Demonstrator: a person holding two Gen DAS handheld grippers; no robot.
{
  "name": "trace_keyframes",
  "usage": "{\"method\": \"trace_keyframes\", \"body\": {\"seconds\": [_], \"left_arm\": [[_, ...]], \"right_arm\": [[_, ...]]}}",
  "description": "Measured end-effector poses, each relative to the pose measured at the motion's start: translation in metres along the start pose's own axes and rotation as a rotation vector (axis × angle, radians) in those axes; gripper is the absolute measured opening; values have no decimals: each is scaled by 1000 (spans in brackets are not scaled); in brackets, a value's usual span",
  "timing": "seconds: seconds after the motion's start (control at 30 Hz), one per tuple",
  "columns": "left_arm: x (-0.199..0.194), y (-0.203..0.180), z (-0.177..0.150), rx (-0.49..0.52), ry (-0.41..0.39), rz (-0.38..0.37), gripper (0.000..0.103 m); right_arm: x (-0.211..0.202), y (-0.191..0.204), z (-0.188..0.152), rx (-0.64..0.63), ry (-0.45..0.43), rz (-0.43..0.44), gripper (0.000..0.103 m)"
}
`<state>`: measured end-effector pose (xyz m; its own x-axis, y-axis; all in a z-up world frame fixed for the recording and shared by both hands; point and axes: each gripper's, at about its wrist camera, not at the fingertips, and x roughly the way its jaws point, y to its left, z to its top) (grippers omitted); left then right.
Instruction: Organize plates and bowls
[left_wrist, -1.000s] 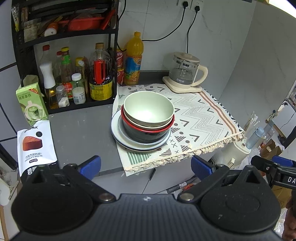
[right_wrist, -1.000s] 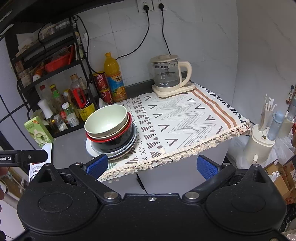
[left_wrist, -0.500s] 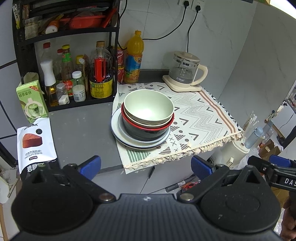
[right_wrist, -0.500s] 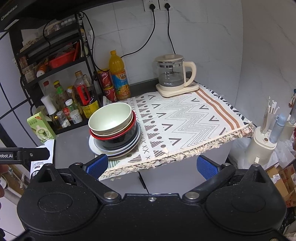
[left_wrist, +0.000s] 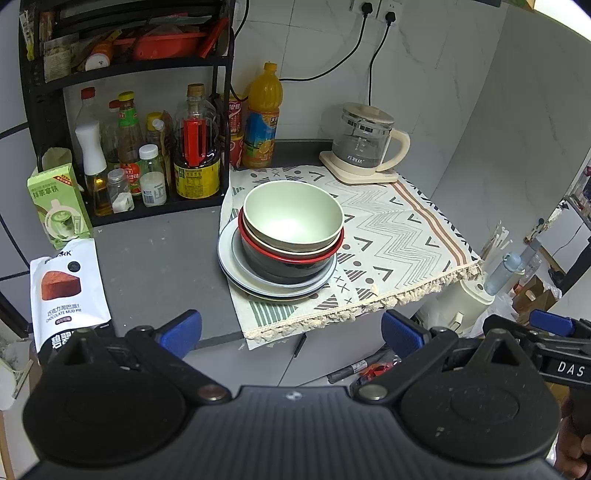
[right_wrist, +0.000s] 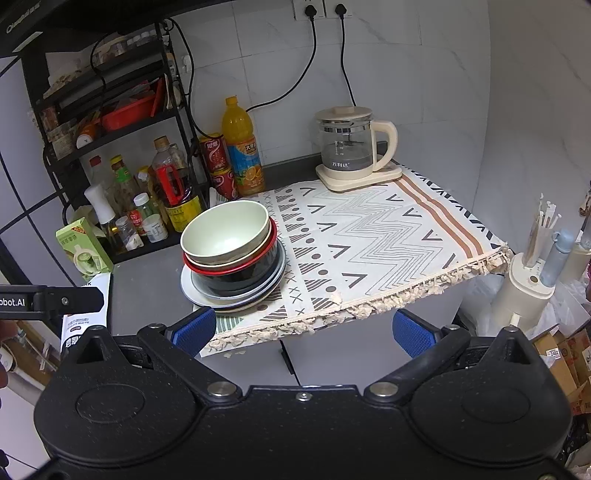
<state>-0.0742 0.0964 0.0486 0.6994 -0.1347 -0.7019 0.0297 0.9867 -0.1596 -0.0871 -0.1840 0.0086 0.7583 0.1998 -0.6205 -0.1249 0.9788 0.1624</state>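
Bowls (left_wrist: 291, 225) sit nested on plates (left_wrist: 236, 258) at the patterned cloth's (right_wrist: 388, 236) left edge. Only the left view shows the cake packet (left_wrist: 66, 288) fully. Both grippers (left_wrist: 291, 330) (right_wrist: 303, 328) hover spread wide, empty, off the grey counter (left_wrist: 159, 266).

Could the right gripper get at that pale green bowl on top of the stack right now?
Probably yes. The right gripper is open, and nothing stands between it and the pale green bowl, which sits topmost on the stack with its rim exposed. It hangs off the counter edge, so it must move in first.
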Motion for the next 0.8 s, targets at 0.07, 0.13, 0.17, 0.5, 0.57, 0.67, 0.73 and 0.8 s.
{"method": "trace_keyframes", "body": {"seconds": [0.07,0.13,0.17,0.5,0.57,0.67,0.73,0.8], "left_arm": [[0,2,0,0,2,1,102],[0,4,0,-3,1,1,102],[0,5,1,-5,1,2,102],[1,12,0,-7,6,6,102],[3,14,-1,-8,10,5,102],[6,15,-2,-9,17,4,102],[8,14,-2,1,15,16,102],[9,13,0,6,13,16,102]], "right_arm": [[0,1,0,-2,-1,2,102],[1,3,0,-3,1,5,102],[2,4,0,-4,1,7,102],[4,13,1,-18,9,14,102],[5,15,0,-19,13,14,102],[7,16,-1,-22,20,13,102],[7,17,-1,-22,23,13,102],[7,17,0,-24,22,7,102]]}}
